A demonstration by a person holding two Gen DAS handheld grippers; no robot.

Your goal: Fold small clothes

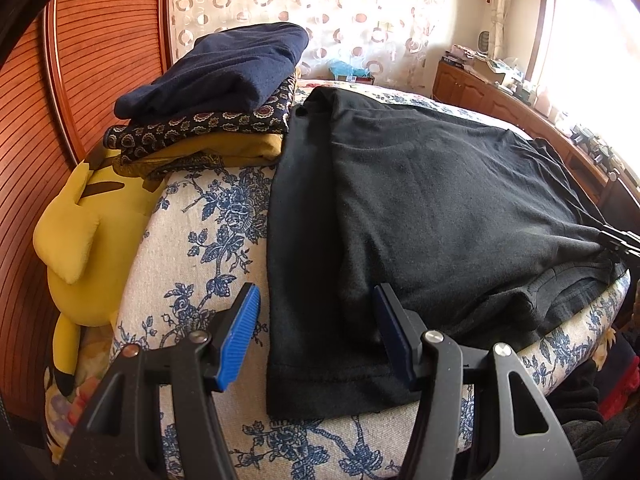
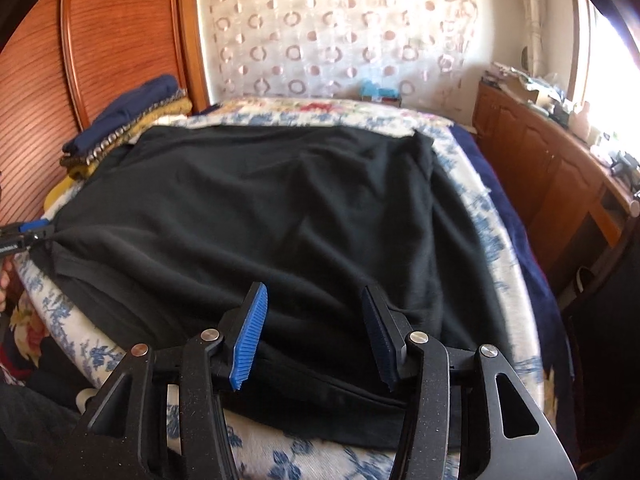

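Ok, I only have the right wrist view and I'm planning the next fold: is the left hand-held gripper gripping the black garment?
Observer: No. The left hand-held gripper is open, with the black garment lying unpinched between its jaws at the near left hem.
Operator: Is that side folded?
Observer: Seemingly: a wider layer lies over a narrow strip along the left edge.
Operator: Anything beside it?
Observer: A yellow plush toy leans against the bed, below the folded stack.
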